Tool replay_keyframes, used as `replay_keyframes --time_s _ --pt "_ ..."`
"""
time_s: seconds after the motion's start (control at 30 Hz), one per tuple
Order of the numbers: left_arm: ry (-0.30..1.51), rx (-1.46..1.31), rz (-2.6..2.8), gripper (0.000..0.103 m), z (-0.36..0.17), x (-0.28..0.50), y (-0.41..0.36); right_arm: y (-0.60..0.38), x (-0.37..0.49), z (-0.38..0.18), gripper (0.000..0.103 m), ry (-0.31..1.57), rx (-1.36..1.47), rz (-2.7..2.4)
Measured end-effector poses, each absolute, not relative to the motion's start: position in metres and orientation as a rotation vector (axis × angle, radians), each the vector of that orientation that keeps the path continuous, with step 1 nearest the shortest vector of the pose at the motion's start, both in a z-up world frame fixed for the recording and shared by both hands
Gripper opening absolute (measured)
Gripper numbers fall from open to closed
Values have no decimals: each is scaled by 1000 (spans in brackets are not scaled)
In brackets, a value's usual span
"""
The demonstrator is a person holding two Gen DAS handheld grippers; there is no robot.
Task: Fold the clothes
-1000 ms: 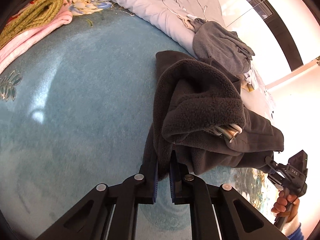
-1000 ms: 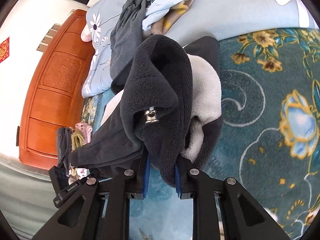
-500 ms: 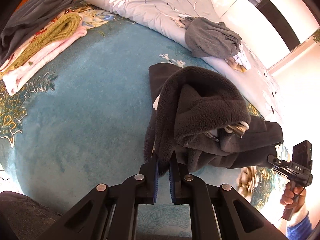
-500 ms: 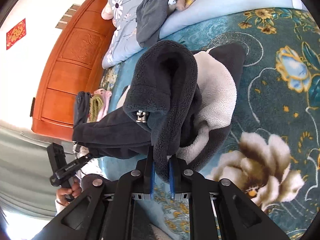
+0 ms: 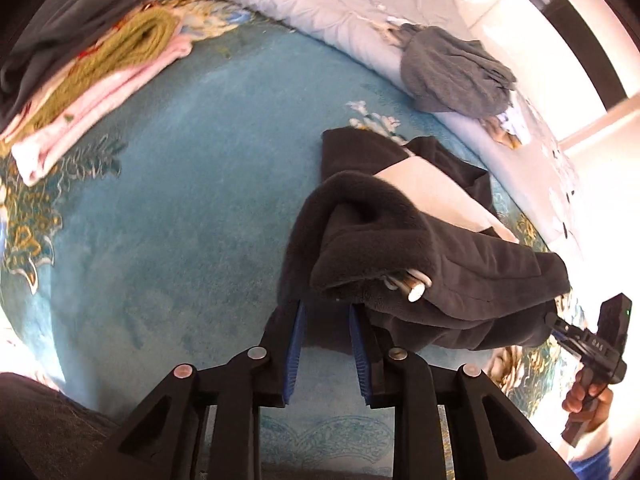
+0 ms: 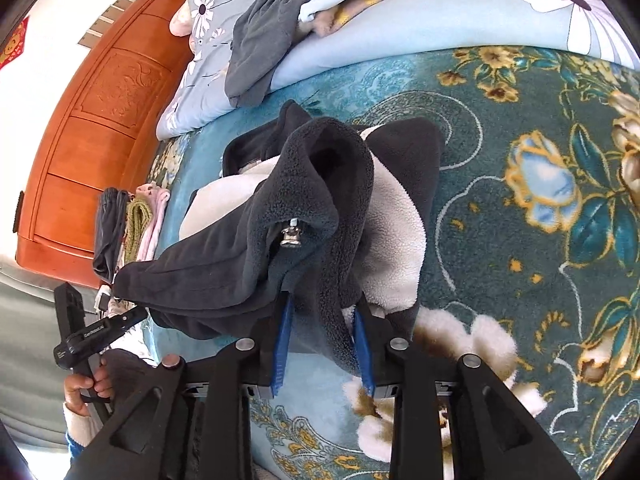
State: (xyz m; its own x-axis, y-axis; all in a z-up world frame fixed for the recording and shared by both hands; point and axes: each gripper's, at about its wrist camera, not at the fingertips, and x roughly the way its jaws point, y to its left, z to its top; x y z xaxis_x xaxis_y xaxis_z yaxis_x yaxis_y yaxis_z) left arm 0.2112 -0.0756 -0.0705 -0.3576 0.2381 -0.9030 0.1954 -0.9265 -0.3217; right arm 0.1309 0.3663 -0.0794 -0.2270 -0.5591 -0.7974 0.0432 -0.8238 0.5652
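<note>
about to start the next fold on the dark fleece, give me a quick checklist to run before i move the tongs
1. Left tongs open: ok, blue pads apart, fleece edge hangs just above the gap.
2. Right tongs open: ok, but a fold of the dark fleece hangs between the pads, so not clear of it.
3. Fleece fully down on the teal blanket: cannot tell, it is bunched.
4. Fleece flat: not ok, white lining exposed, folds heaped.
5. Metal cord ends tucked away: not ok, sticking out.
6. Folded stack out of the way: ok, far off at the side.

A teal floral carpet [image 6: 520, 208] lies beside an orange wooden cabinet [image 6: 100, 128].
</note>
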Motion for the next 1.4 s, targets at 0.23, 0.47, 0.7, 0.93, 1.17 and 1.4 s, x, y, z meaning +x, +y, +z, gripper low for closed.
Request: replay_keyframes --time_s 0.23,0.47,0.7,0.93,1.17,1.4 --pt "-409 -1769 2470 44 -69 184 -64 360 132 -57 52 -582 1585 -2227" --pt "-635 -1736 2403 11 -77 162 -88 355 115 -52 52 -652 1597 -2286" --pt "-902 -1686 2323 7 -83 139 -116 358 86 -48 14 -826 1563 -2285" --pt "-1232 -1637 2235 7 -104 95 -144 373 44 -47 6 -1072 1437 -2218" --pt "-1500 -1529 2137 43 -127 93 -167 383 18 -75 7 -1184 1488 -2197" --pt "-1378 -1473 2259 71 -109 101 -177 412 29 -94 26 -1172 1604 -2279"
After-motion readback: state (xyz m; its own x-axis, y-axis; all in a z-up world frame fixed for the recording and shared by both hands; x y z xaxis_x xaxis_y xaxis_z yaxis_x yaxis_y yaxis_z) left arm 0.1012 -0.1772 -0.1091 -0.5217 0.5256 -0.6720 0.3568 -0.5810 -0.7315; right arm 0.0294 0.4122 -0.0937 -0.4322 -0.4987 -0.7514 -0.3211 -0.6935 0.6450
